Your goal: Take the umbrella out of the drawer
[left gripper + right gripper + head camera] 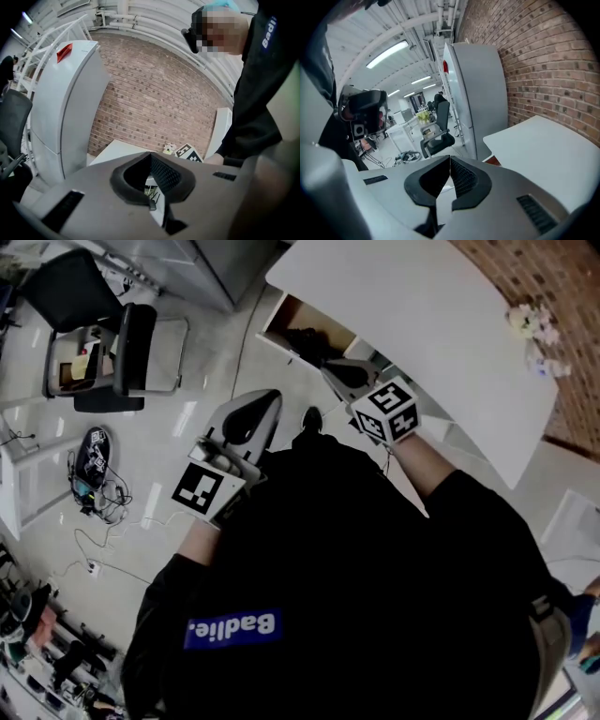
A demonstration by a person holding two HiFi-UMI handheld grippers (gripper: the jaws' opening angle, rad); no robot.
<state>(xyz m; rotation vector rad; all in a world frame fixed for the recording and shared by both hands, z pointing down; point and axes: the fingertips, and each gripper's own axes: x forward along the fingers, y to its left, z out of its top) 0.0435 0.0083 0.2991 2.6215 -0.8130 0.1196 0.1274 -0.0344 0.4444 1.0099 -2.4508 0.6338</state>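
Tabletop (422, 324): white, smooth, matt, laminate-look. Wall (553, 296) behind tabletop: rough red brick. Floor (202, 418) beside tabletop: pale, semi-gloss. Drawer (314, 317) under tabletop: wood-look inside. Left gripper (150, 157) shell: grey matt plastic. Fingers (164, 173): blk, ribbed, rubber-look. Sleeve (469, 512) nr tabletop: blk matt cloth.

Head view steeply downward; both gripper views low, toward same white table (548, 145) and brick wall (543, 61).

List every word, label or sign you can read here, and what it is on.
"Badlie.": blue patch on the person's black top.
"Badi", cut off: print on that top, in the left gripper view.
Red label on the white cabinet: too small to read.
Marker cubes: patterns only, no letters.
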